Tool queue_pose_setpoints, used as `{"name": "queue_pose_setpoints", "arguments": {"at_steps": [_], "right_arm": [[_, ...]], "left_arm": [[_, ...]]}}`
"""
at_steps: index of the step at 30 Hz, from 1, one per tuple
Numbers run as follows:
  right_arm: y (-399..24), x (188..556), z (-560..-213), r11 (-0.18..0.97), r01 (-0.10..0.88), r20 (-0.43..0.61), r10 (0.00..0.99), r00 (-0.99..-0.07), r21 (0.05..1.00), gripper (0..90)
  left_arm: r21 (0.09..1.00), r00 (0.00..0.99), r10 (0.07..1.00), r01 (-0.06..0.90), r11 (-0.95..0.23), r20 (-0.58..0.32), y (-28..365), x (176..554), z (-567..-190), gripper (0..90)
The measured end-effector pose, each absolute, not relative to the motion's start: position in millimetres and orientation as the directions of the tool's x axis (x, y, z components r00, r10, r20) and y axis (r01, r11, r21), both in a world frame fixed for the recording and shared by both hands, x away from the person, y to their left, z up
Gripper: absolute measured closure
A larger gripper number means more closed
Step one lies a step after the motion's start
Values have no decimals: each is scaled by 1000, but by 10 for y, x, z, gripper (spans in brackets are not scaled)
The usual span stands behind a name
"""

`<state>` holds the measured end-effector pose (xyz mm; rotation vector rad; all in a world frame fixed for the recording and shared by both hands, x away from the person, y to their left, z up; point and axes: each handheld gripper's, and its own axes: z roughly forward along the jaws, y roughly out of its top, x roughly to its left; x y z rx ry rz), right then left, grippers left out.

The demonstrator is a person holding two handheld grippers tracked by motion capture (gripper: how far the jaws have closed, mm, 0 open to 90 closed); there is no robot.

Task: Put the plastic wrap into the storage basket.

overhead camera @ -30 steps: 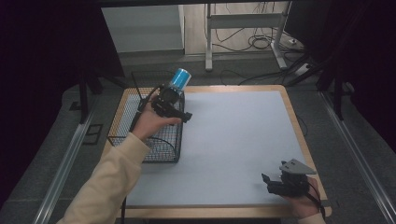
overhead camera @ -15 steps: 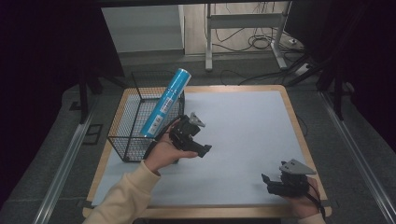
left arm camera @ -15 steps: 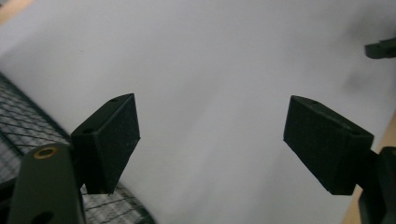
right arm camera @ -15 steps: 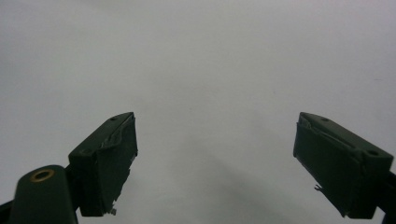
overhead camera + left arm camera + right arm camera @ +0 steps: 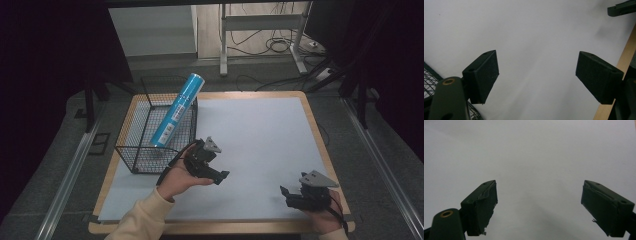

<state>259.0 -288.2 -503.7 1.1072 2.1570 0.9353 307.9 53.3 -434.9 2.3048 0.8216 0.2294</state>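
Dim surroundings, bright mat — soft shadows

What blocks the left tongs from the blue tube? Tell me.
The near right wall of the wire basket does: the blue tube leans inside, its top jutting over the far rim. The open left tongs sit outside on the white mat. Above the rim, nothing visible blocks.

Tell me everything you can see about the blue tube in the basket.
The blue tube is a long, slim cylinder, bright blue with a white label panel along its side and a paler cap at its top end. It stands tilted in the black wire basket, lower end inside, leaning against the basket's right rim, upper end sticking out above it. No gripper touches it.
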Motion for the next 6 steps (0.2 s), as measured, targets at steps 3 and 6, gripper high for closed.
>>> {"name": "queue_pose_setpoints", "arguments": {"at_steps": [3, 6], "right_arm": [[-2887, 2589, -5031, 420, 467, -146, 844, -517, 778, 140], [-2894, 2585, -5021, 418, 460, -147, 844, -517, 783, 140]], "left_arm": [[647, 786, 615, 501, -575, -61, 531, 3078, -4373, 181], [648, 782, 620, 505, -570, -65, 540, 3082, -4380, 181]]}}
